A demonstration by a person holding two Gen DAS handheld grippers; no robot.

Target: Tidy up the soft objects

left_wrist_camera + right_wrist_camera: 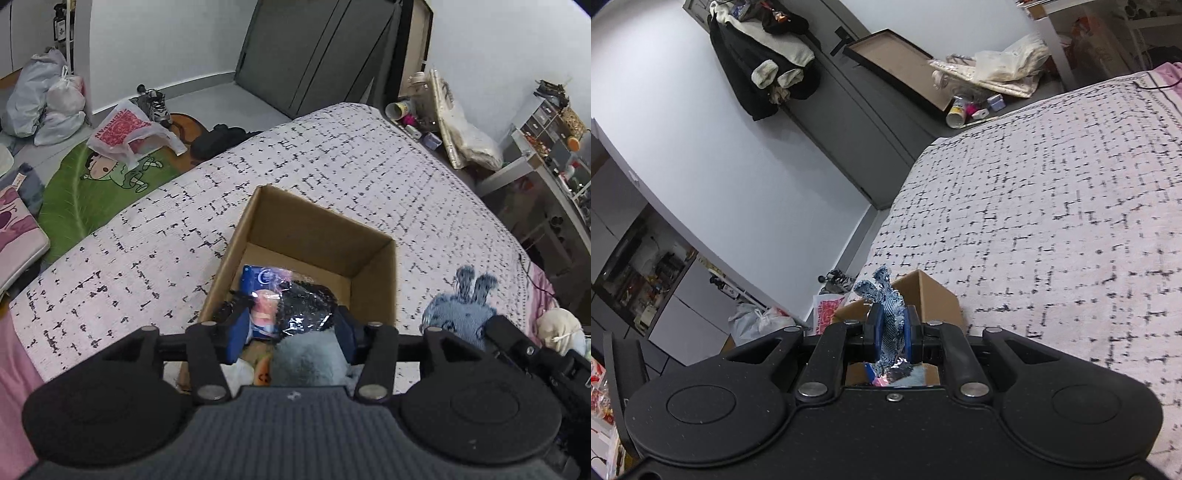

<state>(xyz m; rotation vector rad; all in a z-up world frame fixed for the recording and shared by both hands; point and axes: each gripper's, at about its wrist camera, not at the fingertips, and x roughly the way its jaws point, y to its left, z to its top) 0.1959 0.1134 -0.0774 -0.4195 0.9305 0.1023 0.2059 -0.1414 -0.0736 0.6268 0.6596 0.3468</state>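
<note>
Two hand-held grippers are working over the cardboard box (314, 236) on the bed (147, 236). The left hand-held gripper (291, 325) is standing parted around a shiny packet (295, 302) inside the box; the right hand-held gripper (892, 334) is pinching a blue plush toy (888, 317) beside the box's rim, where it is risking a snag or a drop outside.

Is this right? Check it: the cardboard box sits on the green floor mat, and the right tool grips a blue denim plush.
Not quite. The cardboard box sits on the patterned bedspread, as the left wrist view shows. The right tool does grip the blue denim plush.
</note>
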